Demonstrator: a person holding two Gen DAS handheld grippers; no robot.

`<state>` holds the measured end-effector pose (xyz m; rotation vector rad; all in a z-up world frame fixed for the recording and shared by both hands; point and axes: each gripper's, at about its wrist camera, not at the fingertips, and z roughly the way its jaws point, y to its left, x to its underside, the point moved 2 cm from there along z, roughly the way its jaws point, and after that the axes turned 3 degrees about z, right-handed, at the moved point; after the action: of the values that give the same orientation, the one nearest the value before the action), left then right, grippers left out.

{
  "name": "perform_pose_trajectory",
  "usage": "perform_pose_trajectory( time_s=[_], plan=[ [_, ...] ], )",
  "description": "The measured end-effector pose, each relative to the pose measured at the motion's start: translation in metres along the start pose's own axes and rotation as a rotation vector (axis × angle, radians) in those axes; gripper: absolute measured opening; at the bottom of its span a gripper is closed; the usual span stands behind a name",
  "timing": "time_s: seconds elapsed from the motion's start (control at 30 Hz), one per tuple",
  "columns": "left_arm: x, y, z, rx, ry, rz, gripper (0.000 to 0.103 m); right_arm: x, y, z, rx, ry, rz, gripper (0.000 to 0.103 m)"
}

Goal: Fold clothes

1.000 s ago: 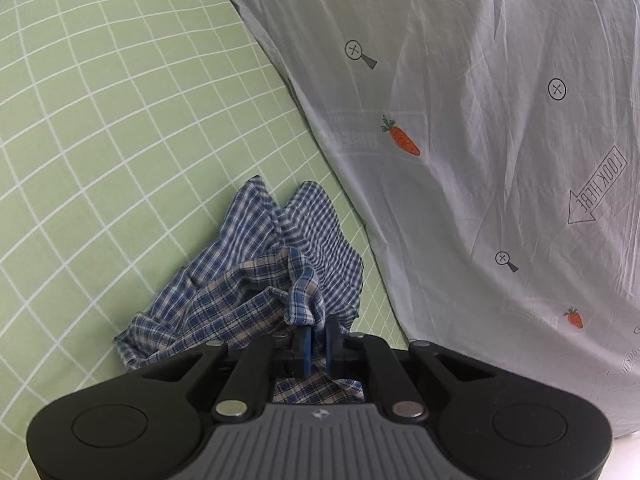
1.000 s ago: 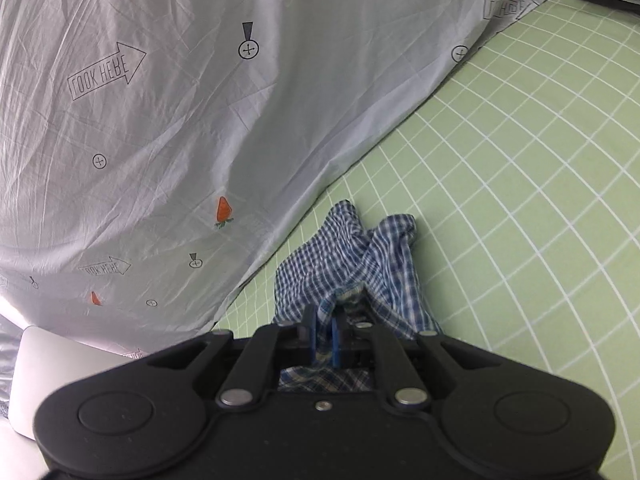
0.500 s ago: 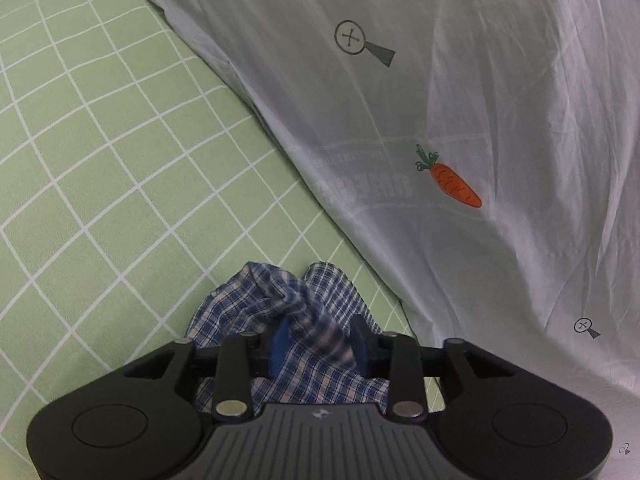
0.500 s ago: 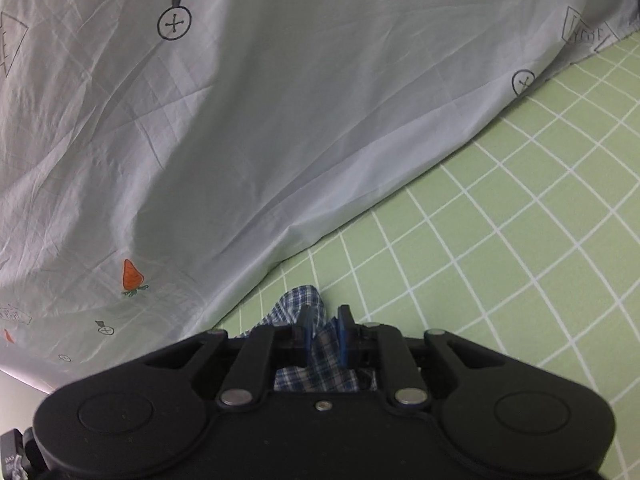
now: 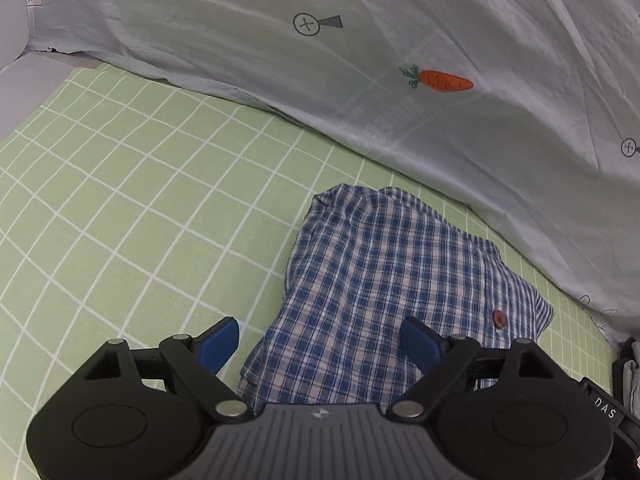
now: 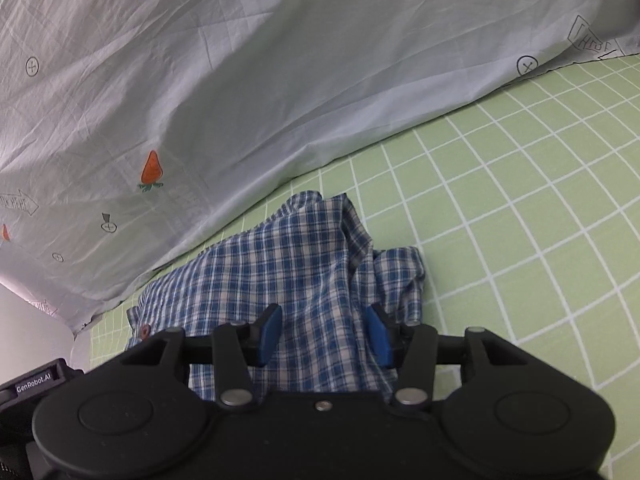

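Note:
A blue and white checked garment [image 5: 392, 280] lies on the green gridded sheet [image 5: 140, 200], close to a grey printed quilt. It has a red button [image 5: 498, 317] near one edge. My left gripper [image 5: 320, 340] hovers over its near part, jaws opening wide, blue pads apart from the cloth. In the right wrist view the same garment [image 6: 288, 272] lies bunched, with a raised fold at its right side. My right gripper [image 6: 324, 332] stands over it, jaws opening, cloth below and between the pads but not pinched.
The grey quilt [image 5: 400, 60] with carrot and arrow prints covers the far side of the bed and rises like a wall behind the garment. Green sheet [image 6: 520, 220] stretches off beside the garment. A pale surface [image 6: 28, 332] shows at the lower left of the right wrist view.
Both grippers were shut on bunched cloth and have let go, jaws spreading. The garment has dropped from a hanging bunch onto the sheet and lies flatter. Both cameras came lower.

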<state>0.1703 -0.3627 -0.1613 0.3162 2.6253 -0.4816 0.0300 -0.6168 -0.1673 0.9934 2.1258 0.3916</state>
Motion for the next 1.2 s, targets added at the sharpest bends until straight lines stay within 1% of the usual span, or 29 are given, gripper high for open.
perform_pose_trajectory(
  time_s=[0.03,0.07,0.1,0.13,0.2,0.23,0.3,0.37,0.4,0.43,0.47,0.5,0.53,0.57,0.6,0.63,0.67,0.73,0.8,0.93,1.07,1.2],
  plan=[
    [0.001,-0.002,0.001,-0.003,0.001,0.012,0.088,0.002,0.001,0.001,0.003,0.003,-0.010,0.011],
    [0.002,-0.003,0.002,-0.006,0.002,0.024,0.088,0.001,0.002,0.000,0.005,-0.007,-0.020,0.002],
    [0.001,-0.005,0.003,-0.012,-0.001,0.037,0.088,-0.001,0.004,-0.005,0.012,-0.033,-0.034,0.002],
    [0.000,-0.006,0.003,-0.018,-0.006,0.052,0.088,-0.004,0.007,-0.013,0.025,-0.087,-0.054,0.002],
    [-0.002,-0.010,0.003,-0.034,-0.018,0.083,0.088,-0.010,0.013,-0.028,0.067,-0.175,-0.089,0.002],
    [-0.002,-0.012,0.004,-0.047,-0.021,0.102,0.088,-0.012,0.014,-0.031,0.091,-0.198,-0.102,0.002],
    [-0.002,-0.013,0.007,-0.066,-0.020,0.130,0.089,-0.015,0.009,-0.024,0.135,-0.191,-0.116,0.002],
    [-0.001,-0.013,0.011,-0.065,-0.007,0.134,0.090,-0.015,0.003,-0.013,0.172,-0.153,-0.127,0.003],
    [0.000,-0.012,0.013,-0.065,0.000,0.136,0.090,-0.015,-0.001,-0.007,0.195,-0.128,-0.126,0.007],
    [0.000,-0.012,0.013,-0.064,0.003,0.137,0.090,-0.014,-0.003,-0.005,0.211,-0.114,-0.126,0.017],
    [0.001,-0.011,0.012,-0.061,0.002,0.143,0.090,-0.014,-0.004,-0.008,0.216,-0.120,-0.128,0.026],
    [0.002,-0.010,0.011,-0.056,-0.005,0.159,0.090,-0.013,-0.004,-0.010,0.221,-0.125,-0.130,0.058],
    [0.003,-0.010,0.009,-0.049,-0.014,0.181,0.090,-0.013,-0.005,-0.013,0.226,-0.130,-0.132,0.085],
    [0.004,-0.011,0.009,-0.044,-0.024,0.209,0.090,-0.013,-0.005,-0.015,0.231,-0.135,-0.133,0.094],
    [0.005,-0.011,0.008,-0.041,-0.030,0.234,0.091,-0.012,-0.005,-0.018,0.236,-0.140,-0.135,0.101],
    [0.005,-0.010,0.008,-0.039,-0.034,0.254,0.093,-0.012,-0.006,-0.019,0.233,-0.136,-0.136,0.101],
    [0.006,-0.010,0.008,-0.037,-0.038,0.274,0.097,-0.010,-0.006,-0.019,0.216,-0.114,-0.136,0.101],
    [0.007,-0.009,0.007,-0.027,-0.045,0.306,0.098,-0.006,-0.005,-0.014,0.181,-0.064,-0.137,0.102],
    [0.006,-0.007,0.009,0.016,-0.036,0.312,0.099,-0.002,-0.004,-0.009,0.150,-0.018,-0.139,0.103],
    [0.002,-0.003,0.021,0.131,0.026,0.272,0.100,0.004,-0.005,0.002,0.129,0.019,-0.128,0.103],
    [-0.003,-0.002,0.034,0.199,0.068,0.235,0.100,0.000,-0.017,0.015,0.090,0.061,-0.056,0.103],
    [-0.007,-0.008,0.048,0.261,0.090,0.246,0.100,-0.005,-0.018,0.024,0.076,0.059,-0.057,0.103]
  ],
)
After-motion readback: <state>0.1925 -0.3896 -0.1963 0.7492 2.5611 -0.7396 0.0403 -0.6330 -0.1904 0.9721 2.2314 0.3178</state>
